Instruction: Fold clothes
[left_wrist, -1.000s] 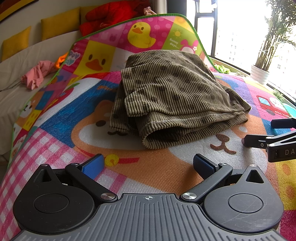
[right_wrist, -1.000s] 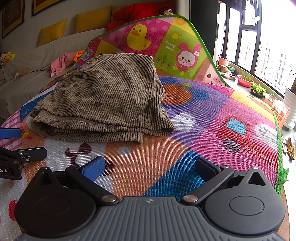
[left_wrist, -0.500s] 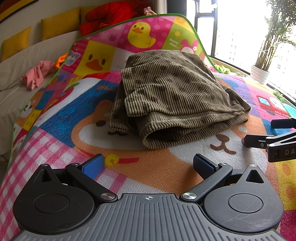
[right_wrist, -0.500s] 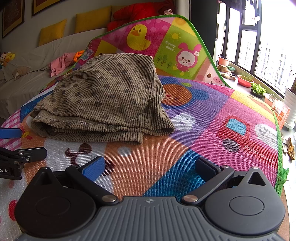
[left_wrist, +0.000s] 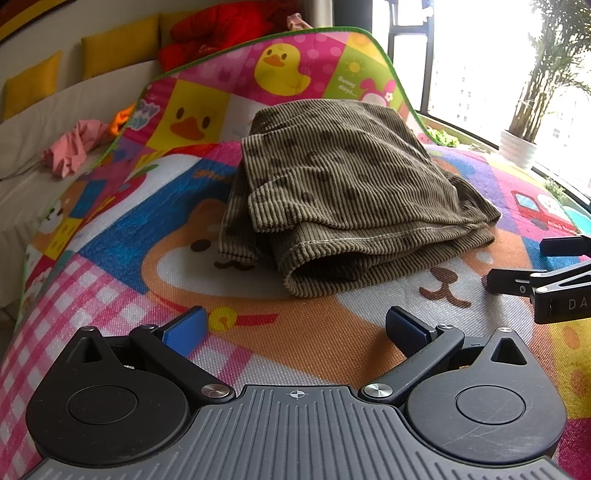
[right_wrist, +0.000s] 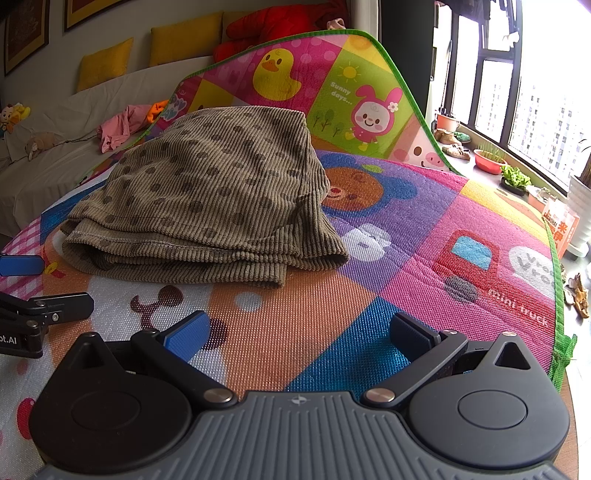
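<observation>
An olive-brown corduroy garment with dark dots (left_wrist: 343, 192) (right_wrist: 218, 195) lies folded in a thick stack on a colourful cartoon play mat (left_wrist: 317, 339) (right_wrist: 424, 229). My left gripper (left_wrist: 295, 326) is open, low over the mat just short of the stack's near hem, holding nothing. My right gripper (right_wrist: 295, 332) is open too, near the stack's right front corner, also empty. Each gripper's tips show at the edge of the other's view: the right gripper (left_wrist: 517, 269), the left gripper (right_wrist: 48, 288).
The mat's far end curls up against a white sofa (right_wrist: 55, 166) with yellow cushions (right_wrist: 103, 66), a red jacket (left_wrist: 221, 33) and a pink garment (left_wrist: 70, 147). Windows, potted plants (right_wrist: 491, 158) and the mat's green right edge (right_wrist: 554, 251) lie to the right.
</observation>
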